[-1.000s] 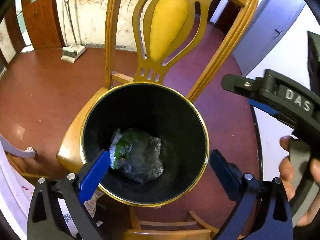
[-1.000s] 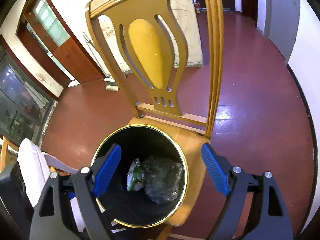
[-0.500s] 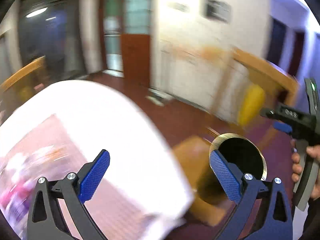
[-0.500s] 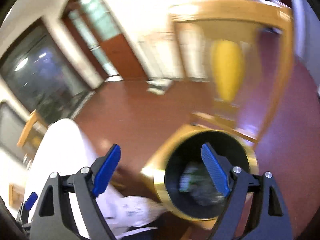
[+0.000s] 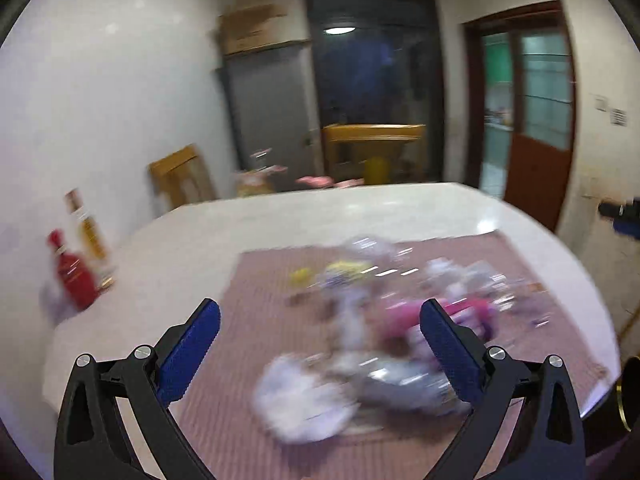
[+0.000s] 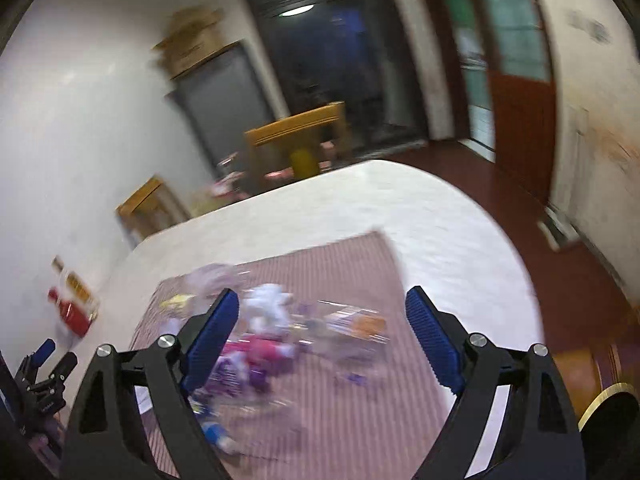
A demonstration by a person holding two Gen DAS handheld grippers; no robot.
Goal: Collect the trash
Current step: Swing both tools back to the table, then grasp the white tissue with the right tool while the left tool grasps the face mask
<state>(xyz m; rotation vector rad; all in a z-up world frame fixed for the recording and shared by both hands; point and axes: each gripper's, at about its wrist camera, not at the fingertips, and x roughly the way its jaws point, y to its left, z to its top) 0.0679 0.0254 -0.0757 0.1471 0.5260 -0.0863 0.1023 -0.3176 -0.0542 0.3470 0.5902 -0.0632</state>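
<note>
Lots left tbh. Heap of crumpled wrappers, white, pink and clear plastic (image 5: pixel 384 332), seen lying on striped pink mat (image 6: pixel 332 264) atop round white table (image 5: pixel 320 220). Left gripper (image 5: pixel 320 344) spread wide, nothing pinched. Right gripper (image 6: pixel 322 342) opening, nothing between blue pads. Gold-rimmed black bin (image 6: pixel 612 408) glimpsed at table edge.

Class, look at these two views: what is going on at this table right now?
A person is clearing trash with a hand-held gripper in each hand. Both the left gripper and the right gripper are empty, jaws apart, aimed at a blurred heap of wrappers on a striped mat on the white table. The bin's gold rim shows at the right.
</note>
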